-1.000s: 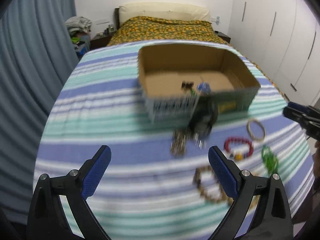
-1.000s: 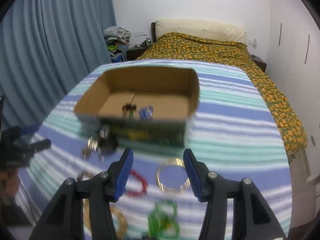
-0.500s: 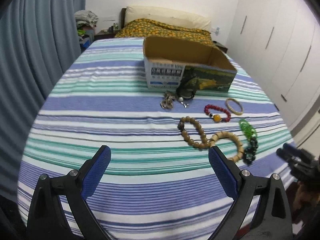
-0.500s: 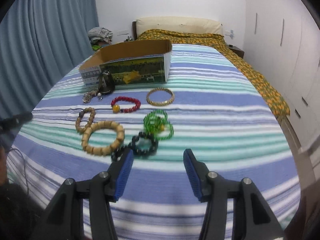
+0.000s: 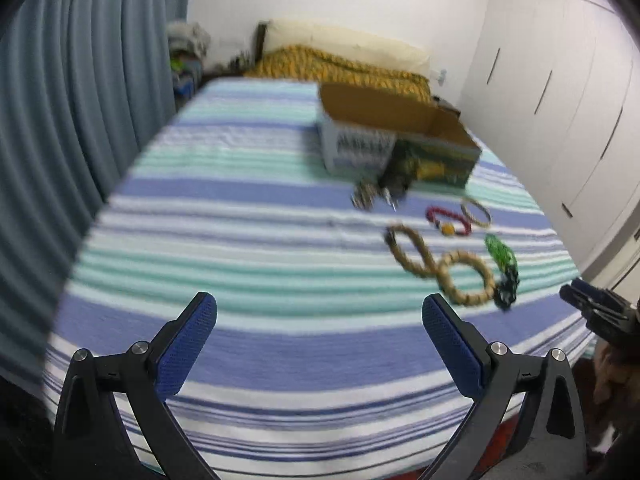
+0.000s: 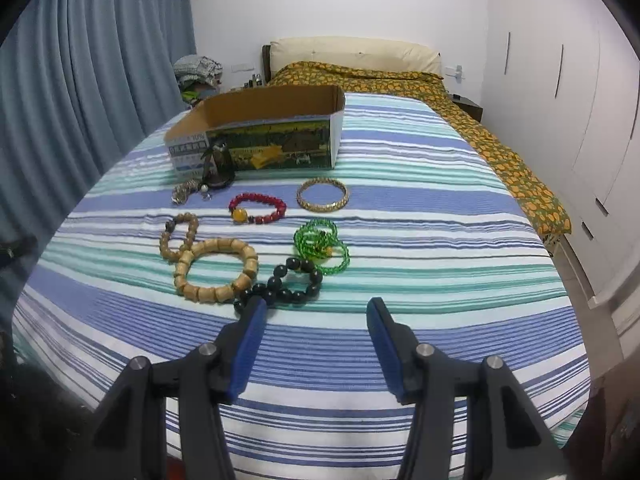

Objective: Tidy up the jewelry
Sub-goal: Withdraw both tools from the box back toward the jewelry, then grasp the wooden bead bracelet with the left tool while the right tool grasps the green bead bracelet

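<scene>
Several bracelets lie on the striped bedcover (image 6: 420,240): a black bead one (image 6: 282,284), a big wooden one (image 6: 216,268), a small brown one (image 6: 178,236), a green one (image 6: 322,244), a red one (image 6: 258,208), a gold bangle (image 6: 322,200) and a silver piece (image 6: 182,192). An open cardboard box (image 6: 260,136) stands behind them, a dark item (image 6: 218,164) leaning on its front. My right gripper (image 6: 316,320) is open and empty just before the black beads. My left gripper (image 5: 320,320) is open and empty, left of the jewelry (image 5: 460,276) and box (image 5: 396,144).
A blue curtain (image 6: 92,80) hangs along the left side. White wardrobes (image 6: 560,100) line the right wall. A yellow patterned blanket (image 6: 420,88) and pillow lie at the far end of the bed. The right gripper shows at the left wrist view's right edge (image 5: 592,308).
Both grippers have pulled back from the box toward the bed's near edge. The left wrist view has swung left. Both stay open and empty.
</scene>
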`<state>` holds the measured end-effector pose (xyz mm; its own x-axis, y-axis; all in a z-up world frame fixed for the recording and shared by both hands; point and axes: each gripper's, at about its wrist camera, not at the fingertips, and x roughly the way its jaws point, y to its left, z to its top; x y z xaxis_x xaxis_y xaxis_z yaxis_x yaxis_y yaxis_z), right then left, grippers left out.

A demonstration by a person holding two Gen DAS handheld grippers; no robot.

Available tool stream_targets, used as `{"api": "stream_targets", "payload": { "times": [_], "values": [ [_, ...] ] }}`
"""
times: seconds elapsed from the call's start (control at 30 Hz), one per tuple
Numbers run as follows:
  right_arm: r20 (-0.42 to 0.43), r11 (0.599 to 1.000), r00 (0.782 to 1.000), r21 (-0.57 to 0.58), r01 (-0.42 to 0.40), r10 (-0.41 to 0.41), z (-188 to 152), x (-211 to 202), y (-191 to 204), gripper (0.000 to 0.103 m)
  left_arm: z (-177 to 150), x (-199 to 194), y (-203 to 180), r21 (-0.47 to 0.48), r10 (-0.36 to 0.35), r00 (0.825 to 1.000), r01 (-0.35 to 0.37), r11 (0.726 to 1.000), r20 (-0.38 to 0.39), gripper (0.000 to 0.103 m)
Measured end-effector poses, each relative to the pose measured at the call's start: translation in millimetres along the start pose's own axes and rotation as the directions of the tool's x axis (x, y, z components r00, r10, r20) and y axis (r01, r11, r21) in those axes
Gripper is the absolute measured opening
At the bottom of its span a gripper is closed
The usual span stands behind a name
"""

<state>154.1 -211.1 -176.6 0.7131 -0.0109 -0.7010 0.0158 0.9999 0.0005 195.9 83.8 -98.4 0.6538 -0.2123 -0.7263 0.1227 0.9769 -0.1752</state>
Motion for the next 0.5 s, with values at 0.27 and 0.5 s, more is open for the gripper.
{"api": "stream_targets", "payload": {
  "times": [0.27,0.5],
  "values": [
    [-0.014,0.999,1.0,0.035,-0.003,0.003,-7,15,-10,0.053,-9,42,-18,-0.07,-0.041,0.997,0.036,0.997,-0.064,0.102],
    [-0.014,0.999,1.0,0.049,-0.016,0.017,3,35,-19,0.053,9,69,-32,-0.096,-0.047,0.996,0.04,0.995,-0.076,0.102]
  ]
}}
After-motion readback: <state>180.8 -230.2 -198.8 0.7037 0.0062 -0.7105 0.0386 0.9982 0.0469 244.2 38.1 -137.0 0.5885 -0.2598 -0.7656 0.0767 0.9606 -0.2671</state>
